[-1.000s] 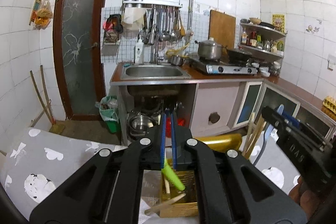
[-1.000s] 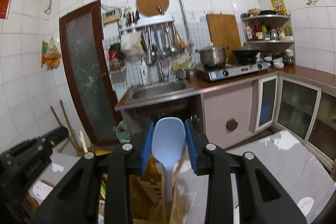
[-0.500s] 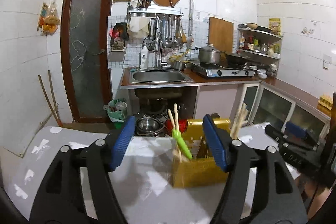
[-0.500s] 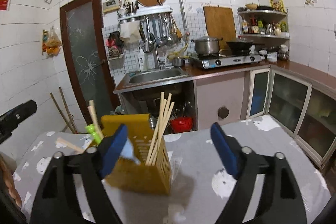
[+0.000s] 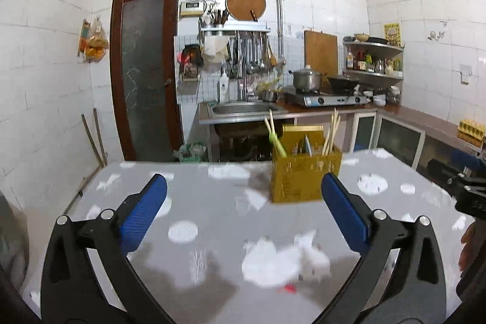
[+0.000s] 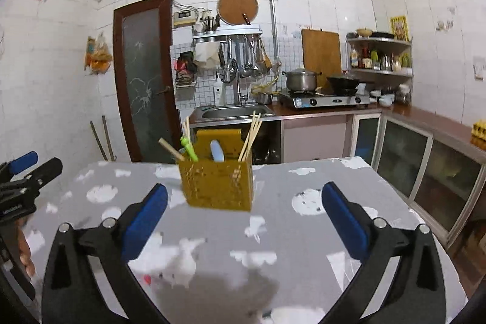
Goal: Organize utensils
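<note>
A yellow utensil holder (image 5: pixel 305 176) (image 6: pixel 217 187) stands on the grey patterned table (image 5: pixel 212 202) (image 6: pixel 288 220). It holds a green utensil (image 5: pixel 278 146) (image 6: pixel 189 149), a light blue spoon (image 6: pixel 217 151) and wooden chopsticks (image 5: pixel 331 132) (image 6: pixel 252 135). My left gripper (image 5: pixel 243 193) is open and empty, well back from the holder. My right gripper (image 6: pixel 244 196) is open and empty, also back from the holder. Each gripper shows at the edge of the other's view: the right one (image 5: pixel 461 181), the left one (image 6: pixel 27 175).
Behind the table are a counter with a sink (image 5: pixel 246 108), a gas stove with a pot (image 5: pixel 306 79), hanging utensils on the wall rack (image 5: pixel 249 50), and a brown door (image 5: pixel 145 69) at the left. Cabinets (image 6: pixel 425 160) run along the right.
Both grippers opened, letting go of the green utensil and the blue spoon into the holder, then drew back from it across the table.
</note>
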Available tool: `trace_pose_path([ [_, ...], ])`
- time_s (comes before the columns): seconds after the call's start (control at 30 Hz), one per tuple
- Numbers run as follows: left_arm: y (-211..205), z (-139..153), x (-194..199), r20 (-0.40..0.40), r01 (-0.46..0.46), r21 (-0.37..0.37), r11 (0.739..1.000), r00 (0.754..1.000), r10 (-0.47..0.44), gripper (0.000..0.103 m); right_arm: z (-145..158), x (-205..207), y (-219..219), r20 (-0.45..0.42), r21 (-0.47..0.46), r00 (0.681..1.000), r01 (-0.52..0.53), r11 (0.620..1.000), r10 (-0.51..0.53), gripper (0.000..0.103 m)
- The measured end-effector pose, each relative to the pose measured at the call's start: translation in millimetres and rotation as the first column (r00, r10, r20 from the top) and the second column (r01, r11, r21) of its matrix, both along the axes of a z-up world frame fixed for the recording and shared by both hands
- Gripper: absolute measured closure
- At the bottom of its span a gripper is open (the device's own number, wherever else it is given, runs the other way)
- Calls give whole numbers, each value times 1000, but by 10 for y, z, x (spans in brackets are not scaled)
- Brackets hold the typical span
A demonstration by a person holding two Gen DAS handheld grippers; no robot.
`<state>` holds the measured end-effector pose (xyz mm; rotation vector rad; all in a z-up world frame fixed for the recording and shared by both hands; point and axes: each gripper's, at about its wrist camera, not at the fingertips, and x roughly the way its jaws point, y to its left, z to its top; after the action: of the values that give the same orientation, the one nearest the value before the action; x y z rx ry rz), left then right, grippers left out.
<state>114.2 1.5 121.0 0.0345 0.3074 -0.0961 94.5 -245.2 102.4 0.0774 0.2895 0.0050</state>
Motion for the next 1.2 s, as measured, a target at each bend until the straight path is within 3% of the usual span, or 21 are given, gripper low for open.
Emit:
trace_pose_path([
  [0.1,0,-242,-120,-64,-8,25,1000,998,10,5,-159,-215,33,11,3,1000,20,1000,-20,4],
  [0.3,-66,-595,-430,19,-53,64,997,998,51,5,-524,-416,125,28,-40,998,60,997,-59,4],
  [0.43,-68,-797,-463,-9,-38,-1,999,999,38,5,-797,-468,144,14,-42,998,69,997,-68,4],
  [0.57,-138,-983,-502,5,-40,45,998,999,39,5,-996,-464,94,-4,-20,996,85,996,-85,4],
  [0.8,-122,-1113,-611,50,-51,40,998,998,49,5,-1030,-490,45,10,9,995,101,995,-101,4],
  [1.2,-110,-1090,-657,78,-61,37,997,995,58,5,-1010,-544,223,46,-64,996,82,995,-79,4],
])
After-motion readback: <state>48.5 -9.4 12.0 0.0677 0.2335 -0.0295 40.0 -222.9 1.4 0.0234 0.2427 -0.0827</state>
